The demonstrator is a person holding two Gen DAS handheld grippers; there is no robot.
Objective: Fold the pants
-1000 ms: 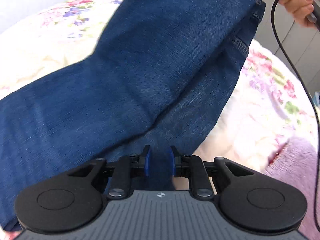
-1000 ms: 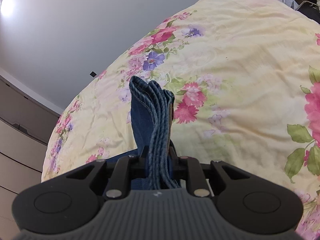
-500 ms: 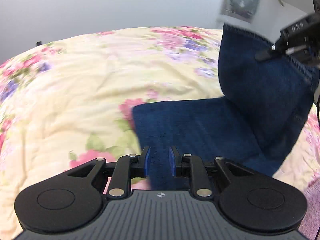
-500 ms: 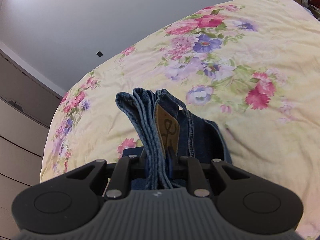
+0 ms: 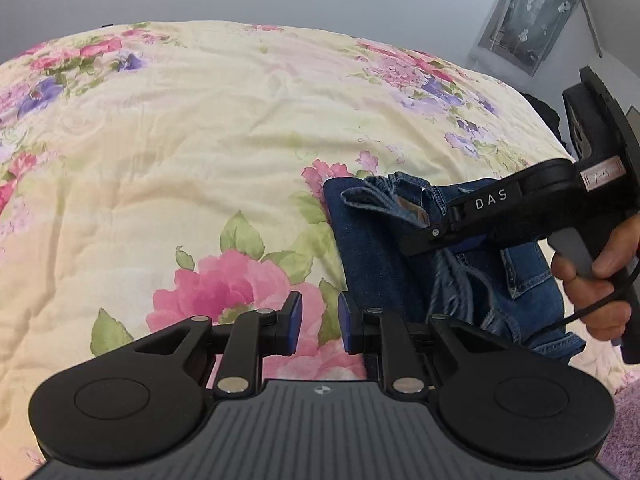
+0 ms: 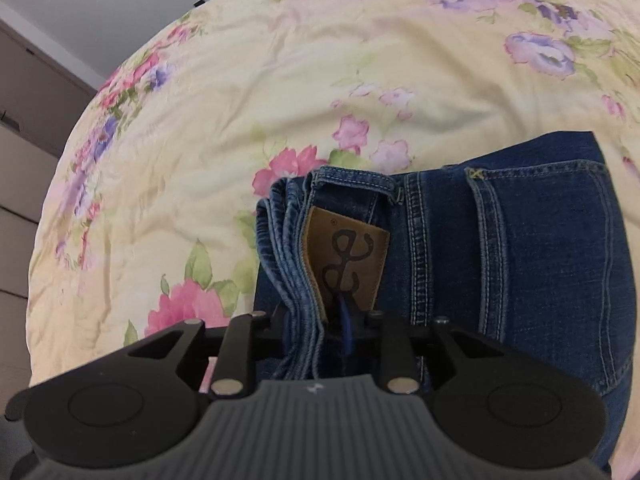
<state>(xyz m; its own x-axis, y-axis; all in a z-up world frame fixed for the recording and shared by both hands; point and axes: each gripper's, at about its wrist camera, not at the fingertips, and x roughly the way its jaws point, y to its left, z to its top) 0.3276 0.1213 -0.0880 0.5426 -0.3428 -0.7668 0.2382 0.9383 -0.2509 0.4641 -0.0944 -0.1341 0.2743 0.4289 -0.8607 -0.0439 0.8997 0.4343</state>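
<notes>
Left wrist view: my left gripper (image 5: 319, 322), slightly spread and empty, hovers over the bed (image 5: 200, 128); my hand (image 5: 600, 280) shows. Right wrist view: my right gripper (image 6: 320, 332) is opening around the waistband of folded pants (image 6: 500, 260) lying on the bed, leather patch (image 6: 346, 256) visible.

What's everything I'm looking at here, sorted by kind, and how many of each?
Jeans: 1
Leather patch on the jeans: 1
Floral bedspread: 1
Handheld gripping tools: 2, left tool, right tool
Person's hand: 1
Total: 6
</notes>
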